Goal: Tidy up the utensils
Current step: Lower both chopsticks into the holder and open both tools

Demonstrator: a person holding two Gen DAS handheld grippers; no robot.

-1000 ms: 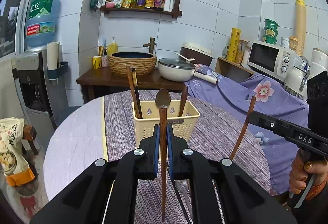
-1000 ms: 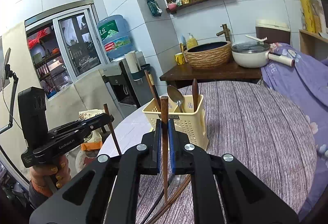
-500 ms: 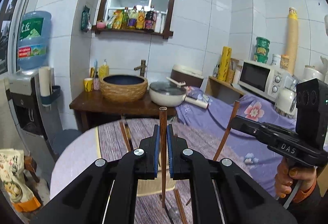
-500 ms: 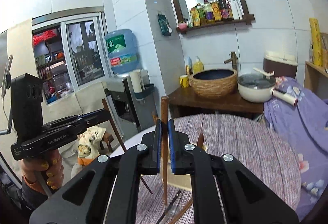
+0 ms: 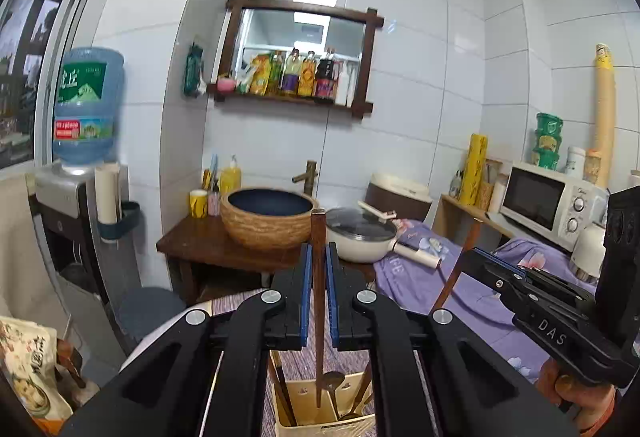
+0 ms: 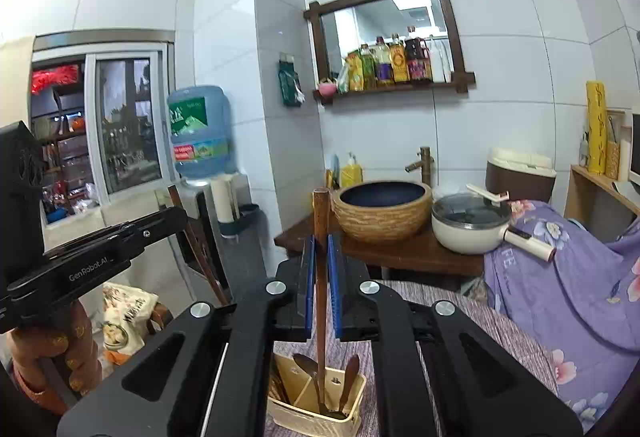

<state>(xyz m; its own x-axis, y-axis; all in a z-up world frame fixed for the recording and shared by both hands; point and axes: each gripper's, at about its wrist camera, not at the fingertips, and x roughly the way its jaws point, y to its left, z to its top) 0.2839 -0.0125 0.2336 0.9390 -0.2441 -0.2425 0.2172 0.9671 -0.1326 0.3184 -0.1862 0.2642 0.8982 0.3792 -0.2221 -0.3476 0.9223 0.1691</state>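
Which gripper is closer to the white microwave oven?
Right. The right gripper hangs toward the white microwave oven; the left gripper is farther away, on the right gripper's other side.

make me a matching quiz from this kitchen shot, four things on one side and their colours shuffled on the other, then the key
Things
1. utensil caddy
2. water jug
3. microwave
4. cloth over the counter

Colours
A. purple with flowers
B. white
C. cream
D. blue

Pairs: 1-C, 2-D, 3-B, 4-A
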